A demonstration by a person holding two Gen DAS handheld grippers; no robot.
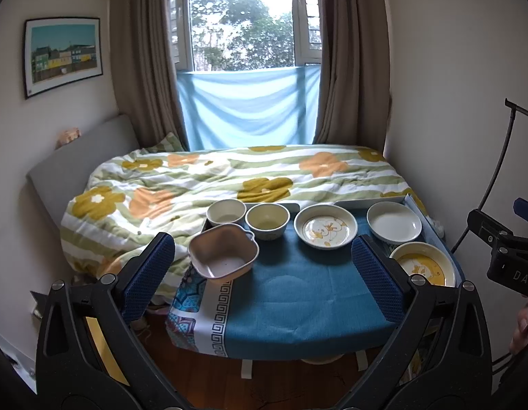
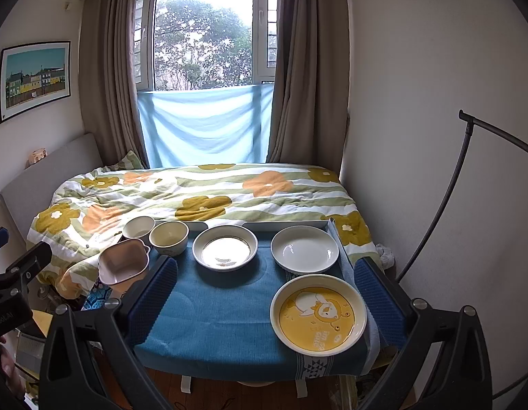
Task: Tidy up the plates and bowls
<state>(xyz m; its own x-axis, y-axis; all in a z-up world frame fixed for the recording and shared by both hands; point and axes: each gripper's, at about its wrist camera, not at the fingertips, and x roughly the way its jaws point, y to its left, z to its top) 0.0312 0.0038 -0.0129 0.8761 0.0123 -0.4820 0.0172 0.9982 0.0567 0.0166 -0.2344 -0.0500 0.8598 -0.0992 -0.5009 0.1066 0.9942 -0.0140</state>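
On the blue-clothed table (image 1: 291, 294) (image 2: 216, 314) stand a pink square bowl (image 1: 223, 251) (image 2: 124, 264) at the left edge, a white round bowl (image 1: 226, 212) (image 2: 138, 227), a cream bowl (image 1: 267, 220) (image 2: 169, 237), a patterned deep plate (image 1: 325, 226) (image 2: 225, 246), a plain white plate (image 1: 394, 222) (image 2: 304, 248) and a yellow bear plate (image 1: 423, 268) (image 2: 318, 314). My left gripper (image 1: 264, 273) is open and empty, held before the table's front. My right gripper (image 2: 264, 294) is open and empty, near the yellow plate.
A bed with a flowered quilt (image 1: 229, 181) (image 2: 195, 198) lies right behind the table. A wall and a black curved stand (image 2: 448, 198) are at the right. Wooden floor (image 1: 264, 382) shows below the table. The right gripper's body (image 1: 503, 246) shows at the left view's right edge.
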